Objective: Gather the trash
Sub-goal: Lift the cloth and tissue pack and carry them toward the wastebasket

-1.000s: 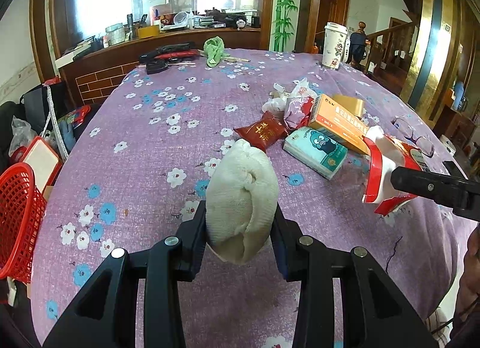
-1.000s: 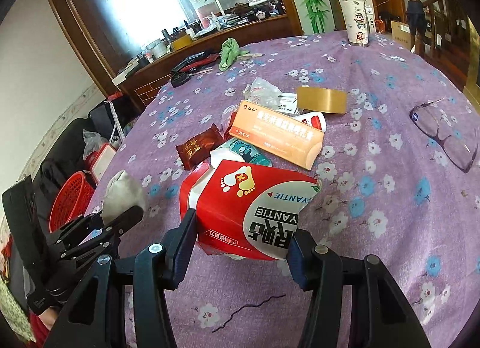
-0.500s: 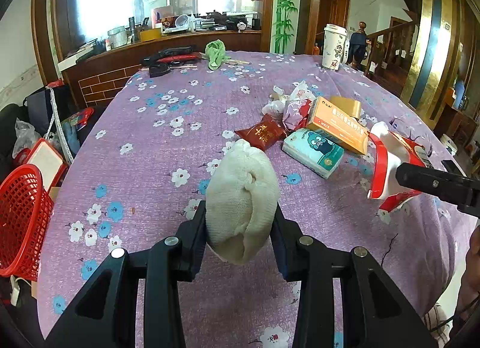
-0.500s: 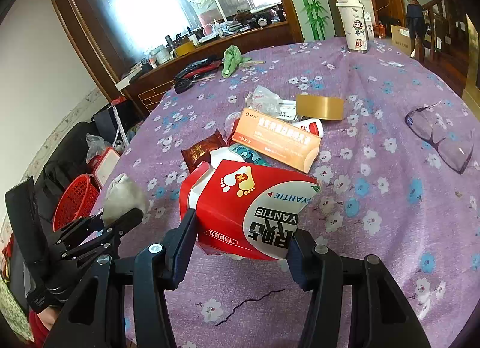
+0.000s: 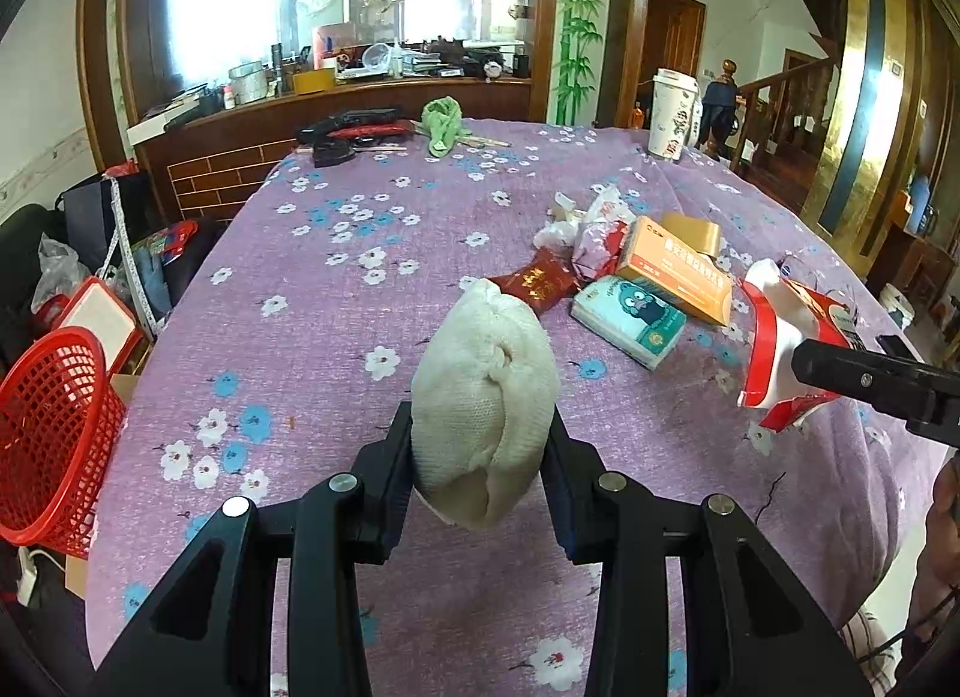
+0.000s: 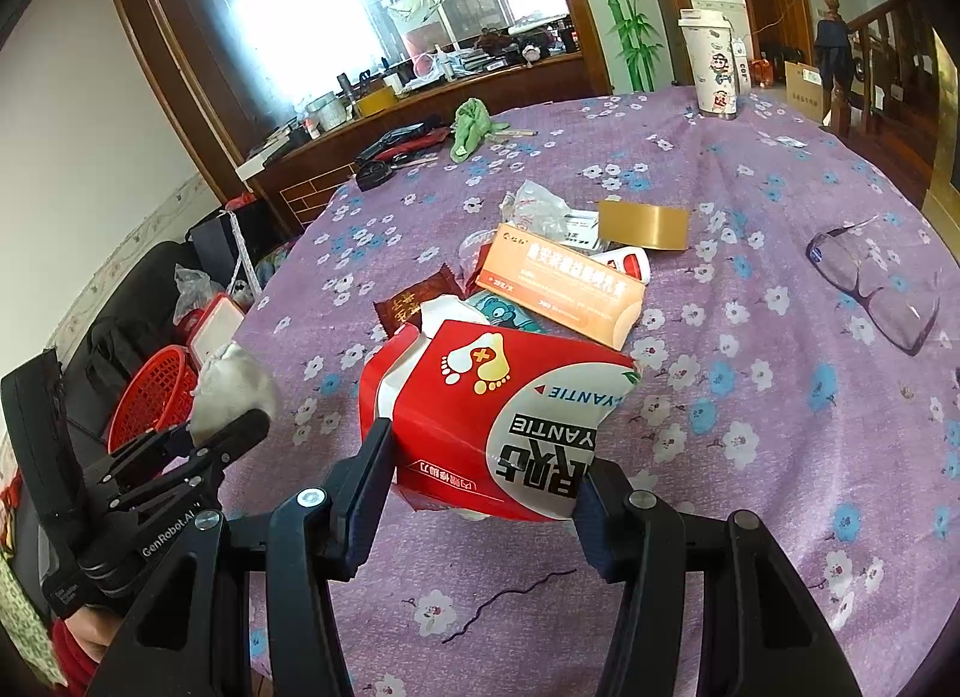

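Observation:
My left gripper is shut on a cream-white cloth bundle, held above the purple flowered tablecloth. My right gripper is shut on a torn red and white carton; the same carton shows at the right of the left wrist view. More trash lies mid-table: a dark red snack packet, a teal tissue pack, an orange box, crumpled wrappers. A red mesh basket stands on the floor left of the table.
A pair of glasses lies at the right. A gold tape roll, a tall paper cup, a green cloth and black and red tools sit further back. Bags crowd the floor by the basket.
Both grippers have drawn back and risen slightly, so more of the table shows. Each keeps its hold.

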`<state>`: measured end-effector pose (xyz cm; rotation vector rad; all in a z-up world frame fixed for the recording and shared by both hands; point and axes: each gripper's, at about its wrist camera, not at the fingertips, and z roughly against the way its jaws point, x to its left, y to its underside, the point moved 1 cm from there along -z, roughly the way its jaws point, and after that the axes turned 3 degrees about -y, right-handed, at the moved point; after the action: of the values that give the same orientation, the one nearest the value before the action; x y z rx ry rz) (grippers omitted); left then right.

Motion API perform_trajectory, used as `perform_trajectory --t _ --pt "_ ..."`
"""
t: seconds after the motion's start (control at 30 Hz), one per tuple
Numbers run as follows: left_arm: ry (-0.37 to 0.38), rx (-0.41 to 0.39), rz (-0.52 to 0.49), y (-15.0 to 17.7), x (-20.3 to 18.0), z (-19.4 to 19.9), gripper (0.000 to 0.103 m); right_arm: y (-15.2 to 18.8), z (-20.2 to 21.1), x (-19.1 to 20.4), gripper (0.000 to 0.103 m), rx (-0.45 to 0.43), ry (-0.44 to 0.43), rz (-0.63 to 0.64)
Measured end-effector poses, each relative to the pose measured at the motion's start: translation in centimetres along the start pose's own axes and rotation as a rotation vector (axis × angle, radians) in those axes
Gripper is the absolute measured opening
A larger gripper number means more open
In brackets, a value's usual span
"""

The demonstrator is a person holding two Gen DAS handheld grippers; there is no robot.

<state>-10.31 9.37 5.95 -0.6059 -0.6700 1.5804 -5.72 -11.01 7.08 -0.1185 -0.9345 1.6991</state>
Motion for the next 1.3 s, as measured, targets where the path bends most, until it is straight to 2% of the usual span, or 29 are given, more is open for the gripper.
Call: perform_trajectory --t 0.7,1.03,1.3 --pt "0.003 -0.015 0.083 0.7 4.5 0.3 0.037 -0.9 -2.0 3.3 0.058 0.033 0.031 0.072" --pt "-0.084 -0.068 0.176 0.5 10.3 2.7 0.037 -2.2 -4.5 7.1 0.058 0.073 -0.011 0.143" --pt "-0.192 -0.111 0.291 0.9 17.5 5.4 0.037 -3.2 -7.8 13.5 0.058 0.141 -0.089 0.248"
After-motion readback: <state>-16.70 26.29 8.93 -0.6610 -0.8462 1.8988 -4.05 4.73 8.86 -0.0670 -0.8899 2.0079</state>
